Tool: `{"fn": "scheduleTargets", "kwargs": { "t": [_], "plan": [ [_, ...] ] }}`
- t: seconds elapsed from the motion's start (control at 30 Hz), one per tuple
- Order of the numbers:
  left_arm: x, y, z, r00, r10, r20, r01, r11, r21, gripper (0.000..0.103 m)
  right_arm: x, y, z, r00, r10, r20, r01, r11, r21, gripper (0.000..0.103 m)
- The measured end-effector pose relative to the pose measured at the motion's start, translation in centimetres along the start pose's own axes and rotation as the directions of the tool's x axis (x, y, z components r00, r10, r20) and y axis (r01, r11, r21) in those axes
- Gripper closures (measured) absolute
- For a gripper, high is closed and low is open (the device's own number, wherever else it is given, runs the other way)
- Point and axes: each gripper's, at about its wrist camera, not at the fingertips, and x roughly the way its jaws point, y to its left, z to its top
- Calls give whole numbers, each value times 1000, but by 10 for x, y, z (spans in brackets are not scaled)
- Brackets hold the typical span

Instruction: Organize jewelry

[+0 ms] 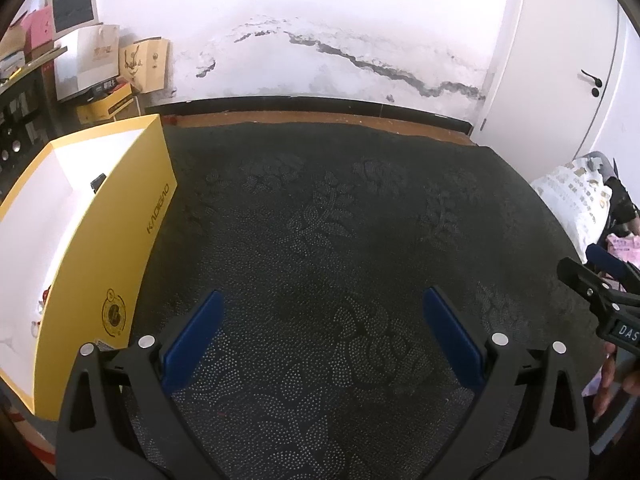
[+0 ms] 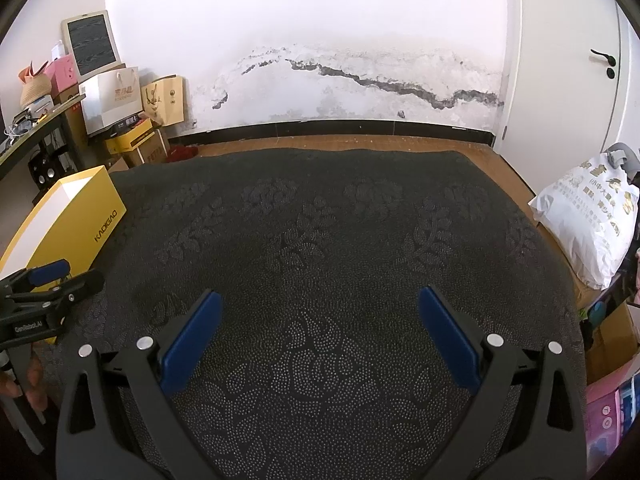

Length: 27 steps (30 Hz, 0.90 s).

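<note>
An open yellow box (image 1: 132,240) with a white inside stands at the left on the dark patterned cloth (image 1: 320,240). Small reddish items (image 1: 42,300) lie inside it near its left wall; I cannot tell what they are. My left gripper (image 1: 322,300) is open and empty, just right of the box. My right gripper (image 2: 320,300) is open and empty over the middle of the cloth (image 2: 320,240). The box shows at the left in the right wrist view (image 2: 80,216). Each gripper shows in the other's view: the right one (image 1: 592,280) and the left one (image 2: 60,276).
Stacked cartons and paper bags (image 2: 120,112) stand against the wall at the back left. A white printed sack (image 2: 592,216) lies at the right. A white door (image 2: 580,60) is at the back right. Wooden floor (image 2: 320,142) borders the cloth's far edge.
</note>
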Motion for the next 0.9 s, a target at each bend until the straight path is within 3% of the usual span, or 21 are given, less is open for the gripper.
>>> {"fn": "scheduleTargets", "kwargs": {
  "t": [0.9],
  "plan": [
    [0, -5, 1, 1000, -1, -4, 1, 1000, 4, 6, 0, 2, -3, 1000, -4, 7, 4, 1000, -21, 8]
  ]
}}
